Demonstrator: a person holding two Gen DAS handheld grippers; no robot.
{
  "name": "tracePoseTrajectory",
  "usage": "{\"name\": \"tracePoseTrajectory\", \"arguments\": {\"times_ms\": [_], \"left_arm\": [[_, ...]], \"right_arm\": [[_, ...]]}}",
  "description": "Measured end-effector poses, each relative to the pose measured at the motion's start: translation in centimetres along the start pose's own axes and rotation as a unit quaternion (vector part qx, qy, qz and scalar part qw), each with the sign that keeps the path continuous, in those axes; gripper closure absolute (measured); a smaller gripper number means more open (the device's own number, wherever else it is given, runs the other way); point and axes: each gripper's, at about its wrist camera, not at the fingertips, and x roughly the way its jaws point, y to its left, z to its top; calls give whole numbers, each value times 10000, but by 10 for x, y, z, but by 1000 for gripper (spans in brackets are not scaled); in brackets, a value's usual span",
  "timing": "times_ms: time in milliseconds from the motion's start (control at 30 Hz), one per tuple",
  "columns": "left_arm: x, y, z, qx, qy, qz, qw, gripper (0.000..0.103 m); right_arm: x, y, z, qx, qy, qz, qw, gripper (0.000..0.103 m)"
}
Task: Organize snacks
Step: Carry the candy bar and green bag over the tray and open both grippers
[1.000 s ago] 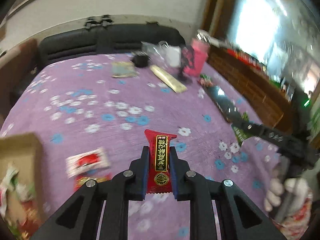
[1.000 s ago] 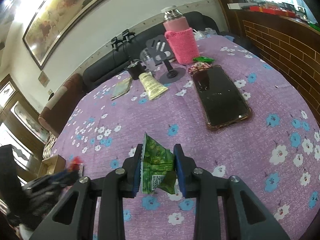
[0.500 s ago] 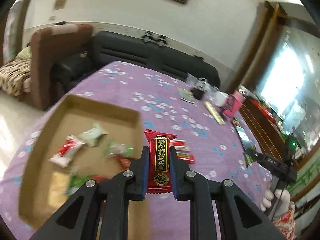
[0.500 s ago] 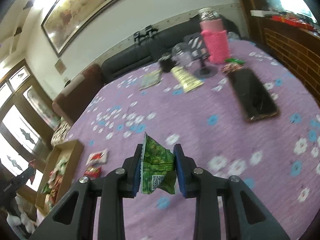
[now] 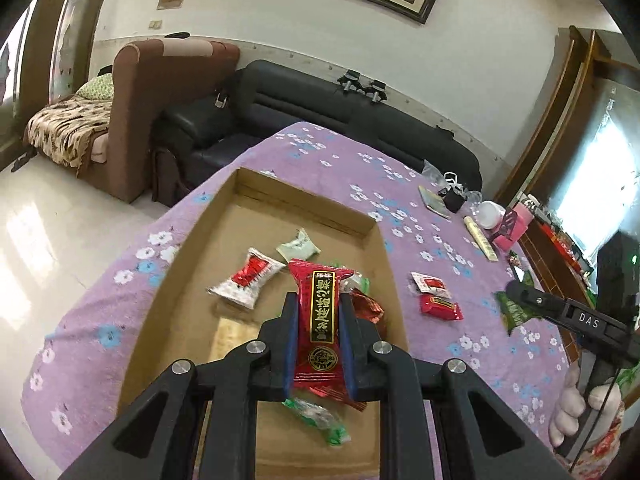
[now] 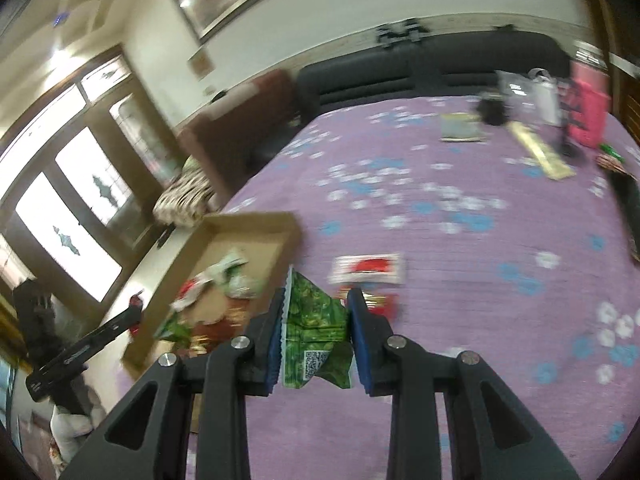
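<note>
My left gripper (image 5: 318,312) is shut on a red snack packet (image 5: 320,320) with a black and gold label and holds it above the open cardboard box (image 5: 200,236). Several wrapped snacks (image 5: 244,280) lie in the box. My right gripper (image 6: 316,312) is shut on a green snack packet (image 6: 312,328) and holds it above the purple flowered tablecloth (image 6: 460,280), just right of the box (image 6: 248,224). Two red and white packets (image 5: 434,296) lie on the cloth beside the box; they also show blurred in the right wrist view (image 6: 368,270).
At the table's far end stand a pink bottle (image 5: 514,228), a white cup (image 5: 490,214), a black object (image 5: 452,198), a booklet (image 5: 434,202) and a long yellow packet (image 5: 482,242). A black sofa (image 5: 340,108) and a brown armchair (image 5: 160,92) stand behind the table.
My left gripper has swung left with the red packet and now hangs over the box. My right gripper has moved left with the green packet towards the box's right side.
</note>
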Motion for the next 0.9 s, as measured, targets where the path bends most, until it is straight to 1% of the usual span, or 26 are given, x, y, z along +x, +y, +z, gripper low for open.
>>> {"name": "tracePoseTrajectory", "arguments": {"times_ms": [167,267,367,533,633,800,900], "left_arm": [[11,7,9,227,69,152,9996,85],[19,15,15,240,122,203,9994,85],[25,24,19,241,159,255,9993,85],[38,37,24,227,282,316,9988,85],[47,43,24,197,369,335,9986,84],[56,48,23,157,477,342,9982,84],[57,48,23,161,472,366,9981,83]], "right_arm": [[39,57,6,-438,324,231,9982,74],[64,87,8,-650,501,332,9961,74],[83,105,9,-744,621,388,9945,74],[108,118,12,-721,810,448,9931,74],[126,119,10,-690,978,422,9919,74],[146,118,5,-636,1151,360,9907,74],[153,116,3,-605,1213,363,9901,74]]}}
